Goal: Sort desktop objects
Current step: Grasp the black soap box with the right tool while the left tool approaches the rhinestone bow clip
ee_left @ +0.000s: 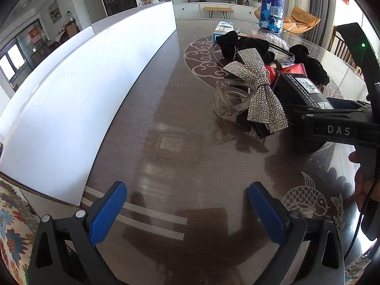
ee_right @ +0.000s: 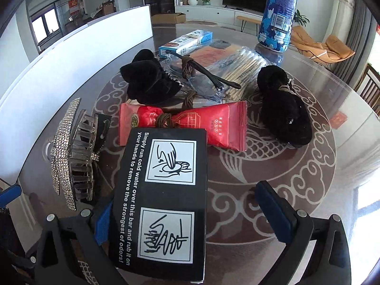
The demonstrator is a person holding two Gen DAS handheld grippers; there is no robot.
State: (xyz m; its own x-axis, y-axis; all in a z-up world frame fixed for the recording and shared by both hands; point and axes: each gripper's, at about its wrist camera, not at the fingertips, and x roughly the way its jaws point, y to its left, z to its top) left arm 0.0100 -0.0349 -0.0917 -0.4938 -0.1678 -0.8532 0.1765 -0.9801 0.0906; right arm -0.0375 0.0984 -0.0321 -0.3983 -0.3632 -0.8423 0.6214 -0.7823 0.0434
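A black box with white printed instructions (ee_right: 161,199) lies between the blue pads of my right gripper (ee_right: 194,216), whose jaws stand wide apart; the left pad (ee_right: 103,223) is beside the box, the right pad (ee_right: 273,211) is well clear. The box also shows in the left wrist view (ee_left: 301,90) with the right gripper (ee_left: 337,123) at it. A rhinestone bow hair clip (ee_left: 258,95) on a clear claw clip (ee_left: 228,99) lies left of the box. My left gripper (ee_left: 187,211) is open and empty above bare table.
Behind the box lie a red sachet (ee_right: 190,125), two black fluffy hair ties (ee_right: 149,80) (ee_right: 282,109), glasses (ee_right: 204,76), cotton swabs (ee_right: 239,66), a blue-white flat box (ee_right: 185,42) and a tall blue camouflage bottle (ee_right: 277,11). A white board (ee_left: 78,90) stands along the table's left.
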